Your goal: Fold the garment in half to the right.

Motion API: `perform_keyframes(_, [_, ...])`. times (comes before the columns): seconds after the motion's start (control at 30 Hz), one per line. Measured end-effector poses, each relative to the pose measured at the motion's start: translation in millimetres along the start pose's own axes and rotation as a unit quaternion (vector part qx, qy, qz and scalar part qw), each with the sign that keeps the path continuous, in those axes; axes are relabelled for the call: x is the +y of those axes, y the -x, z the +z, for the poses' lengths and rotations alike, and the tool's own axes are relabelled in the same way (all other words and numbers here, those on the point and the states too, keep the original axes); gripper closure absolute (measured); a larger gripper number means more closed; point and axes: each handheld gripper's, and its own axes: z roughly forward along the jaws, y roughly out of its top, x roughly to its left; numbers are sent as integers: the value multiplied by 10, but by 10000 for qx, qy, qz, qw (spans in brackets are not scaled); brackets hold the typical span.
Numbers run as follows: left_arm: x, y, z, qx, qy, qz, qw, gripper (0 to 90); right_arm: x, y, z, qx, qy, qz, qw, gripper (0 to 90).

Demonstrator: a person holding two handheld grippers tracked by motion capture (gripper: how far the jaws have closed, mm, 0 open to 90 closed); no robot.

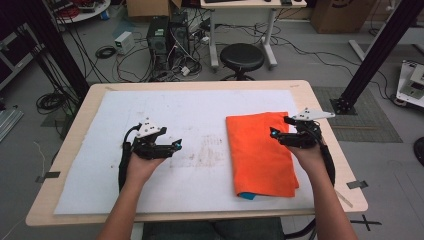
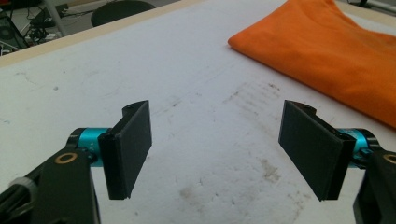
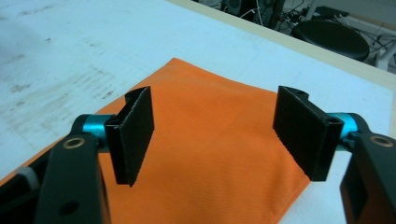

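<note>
where stool (image 1: 242, 56) stands, orange cloth (image 1: 260, 152) beyond

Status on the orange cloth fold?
Done: cloth lies folded into a rectangle on the white mat. In hand: nothing; right gripper hovers open above it, left gripper open over bare mat. Left: any further fold, with a blue edge showing at the near corner.
</note>
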Motion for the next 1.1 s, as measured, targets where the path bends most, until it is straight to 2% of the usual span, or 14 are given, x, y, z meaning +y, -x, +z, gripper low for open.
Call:
perform_keyframes(0.2, [1,-109,-89,13,39,6,10000,251,-84,205,7,-60,-16,329,9994,259])
perform_keyframes(0.37, [-46,-203,-111,13,27,-124,9999,250,-289,391,24,-140,-86,708,9974,222])
perform_keyframes(0.47, [-72,-238,-113,35,-6,-132,9999,250,-406,444,20,-181,-85,860,9961,220])
perform_keyframes(0.63, [-101,-253,-93,52,-61,-139,9999,249,-542,416,20,-245,-93,836,9962,220])
perform_keyframes(0.67, [-104,-248,-91,58,-70,-133,9999,250,-542,418,20,-226,-153,812,9963,220])
perform_keyframes(0.83, [-108,-244,-91,82,-85,-114,9999,249,-543,443,-32,-308,-25,841,9960,220])
perform_keyframes(1.1, [-117,-259,-96,100,-103,-126,9998,249,-537,416,-1,-337,-109,762,9965,220])
